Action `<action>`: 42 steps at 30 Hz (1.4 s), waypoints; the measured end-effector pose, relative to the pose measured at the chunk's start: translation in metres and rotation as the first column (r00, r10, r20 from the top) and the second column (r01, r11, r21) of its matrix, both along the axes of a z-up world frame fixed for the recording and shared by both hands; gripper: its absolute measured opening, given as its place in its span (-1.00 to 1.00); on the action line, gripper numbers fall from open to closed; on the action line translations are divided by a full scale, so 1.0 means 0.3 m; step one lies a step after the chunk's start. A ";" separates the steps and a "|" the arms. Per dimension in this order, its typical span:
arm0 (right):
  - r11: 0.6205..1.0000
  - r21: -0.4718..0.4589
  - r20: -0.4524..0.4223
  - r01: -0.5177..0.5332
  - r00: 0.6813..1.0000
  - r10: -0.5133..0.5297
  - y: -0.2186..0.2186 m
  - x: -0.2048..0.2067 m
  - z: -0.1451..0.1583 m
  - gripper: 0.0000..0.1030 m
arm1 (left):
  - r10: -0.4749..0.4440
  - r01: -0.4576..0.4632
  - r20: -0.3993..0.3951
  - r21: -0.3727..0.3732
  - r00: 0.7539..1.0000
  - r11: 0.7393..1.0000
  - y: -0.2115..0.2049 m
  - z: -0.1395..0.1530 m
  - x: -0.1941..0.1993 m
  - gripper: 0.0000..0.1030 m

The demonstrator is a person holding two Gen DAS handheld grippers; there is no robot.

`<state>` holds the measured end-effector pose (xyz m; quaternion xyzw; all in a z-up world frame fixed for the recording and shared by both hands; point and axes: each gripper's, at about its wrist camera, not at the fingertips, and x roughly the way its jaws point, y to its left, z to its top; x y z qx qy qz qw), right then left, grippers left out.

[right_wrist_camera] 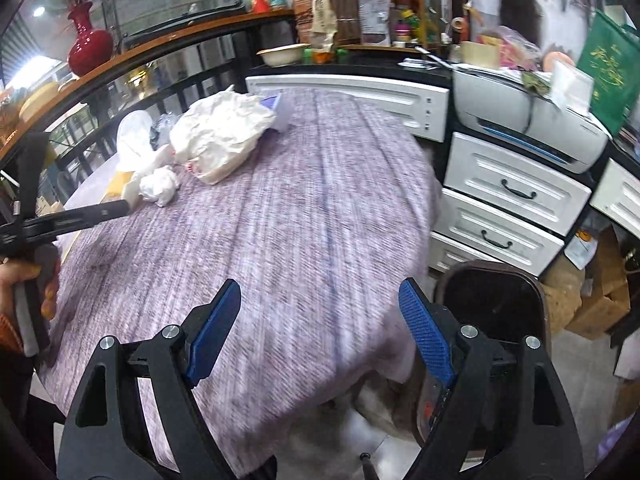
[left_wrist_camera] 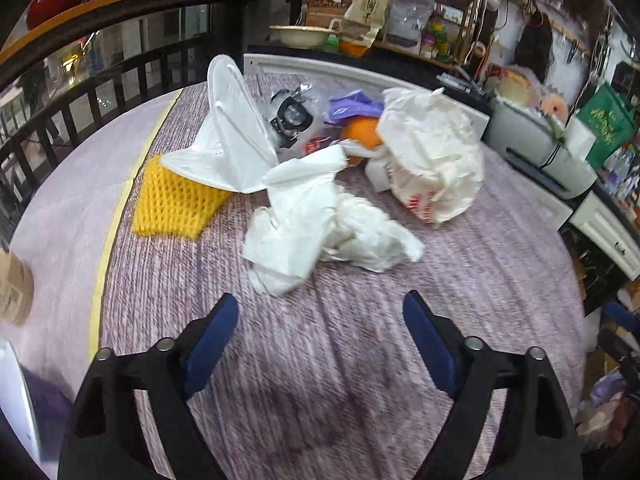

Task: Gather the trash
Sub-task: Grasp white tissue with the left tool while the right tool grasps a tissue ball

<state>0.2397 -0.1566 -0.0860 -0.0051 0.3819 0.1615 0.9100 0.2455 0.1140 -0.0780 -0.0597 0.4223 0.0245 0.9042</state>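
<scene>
Left wrist view first: left gripper (left_wrist_camera: 320,332) hangs over the purple woven tablecloth (left_wrist_camera: 360,360), fingers spread wide w/ nothing between the blue pads (left_wrist_camera: 212,344), and the trash heap sits just ahead. Nearest is the crumpled white tissue wad (left_wrist_camera: 320,228), touching a white face mask (left_wrist_camera: 232,140) that stands tented over a yellow foam fruit net (left_wrist_camera: 176,204); behind them an orange (left_wrist_camera: 362,132), a purple wrapper (left_wrist_camera: 352,106), a clear packet w/ black print (left_wrist_camera: 292,116) and a crumpled white plastic bag w/ red print (left_wrist_camera: 432,152), all bunched together at the far end of the table. My read: tissue is the obvious first pick, so come in low, straddle its thickest part, close slow. It's soft & will squash, so a bite at the fringe could tear off only a scrap. Watch the mask edge resting on it; pinching both might drag the net along. Over to the right wrist view: right gripper (right_wrist_camera: 320,320) also gaping, empty, hovering at the near table edge, well apart from the heap. The left tool's black finger (right_wrist_camera: 100,212) reaches toward the tissue ball (right_wrist_camera: 160,188), not yet on it. The brown bin (right_wrist_camera: 496,300) stands on the floor just beside the table, mouth open, under the right hand. Probably best the right stays clear & leaves a free lane to that bin.
</scene>
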 end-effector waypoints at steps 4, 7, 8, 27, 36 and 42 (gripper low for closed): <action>0.999 0.023 -0.032 -0.024 0.999 0.025 0.051 0.032 -0.003 0.57 | 0.000 0.000 -0.030 0.016 1.000 1.000 0.037 -0.025 0.058 0.27; 0.999 0.029 -0.042 -0.044 0.998 0.045 0.098 0.049 -0.002 0.57 | 0.003 -0.003 -0.029 0.007 1.000 1.000 0.085 -0.032 0.023 0.15; 0.998 0.027 -0.041 -0.054 0.998 0.055 0.116 0.057 0.000 0.57 | -0.001 0.001 -0.032 0.006 0.999 1.000 0.089 -0.034 0.033 0.10; 0.939 0.091 -0.114 -0.331 0.934 0.340 0.565 0.234 -0.005 0.56 | 0.108 -0.085 0.233 -0.104 0.966 0.991 0.163 0.098 -0.134 -0.78; 0.914 0.018 -0.158 -0.405 0.902 0.403 0.796 0.344 -0.088 0.39 | 0.122 -0.094 0.250 -0.122 0.961 0.988 0.187 0.058 -0.117 -0.78; 0.925 -0.040 -0.133 -0.377 0.920 0.369 0.832 0.399 -0.103 0.28 | 0.130 -0.100 0.271 -0.120 0.954 0.988 0.201 0.058 -0.125 -0.78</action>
